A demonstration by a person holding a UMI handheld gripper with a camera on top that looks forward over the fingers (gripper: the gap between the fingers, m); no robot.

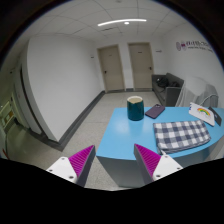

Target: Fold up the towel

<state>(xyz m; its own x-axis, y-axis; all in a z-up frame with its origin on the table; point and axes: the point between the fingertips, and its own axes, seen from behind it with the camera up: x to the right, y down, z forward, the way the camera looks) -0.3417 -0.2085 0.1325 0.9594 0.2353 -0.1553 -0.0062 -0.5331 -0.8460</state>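
Note:
A checked blue-and-white towel (pixel 181 135) lies flat on the blue table (pixel 125 135), toward its right side, beyond my right finger. My gripper (pixel 112 160) is held above the floor in front of the table's near edge, apart from the towel. Its two fingers with magenta pads (pixel 82 160) are spread wide with nothing between them.
On the table stand a teal cup with a dark lid (pixel 134 107), a dark flat object (pixel 154 111) and a white-and-yellow item (pixel 203 113) at the far right. Grey floor lies left of the table. Two doors (pixel 110 66) are in the back wall.

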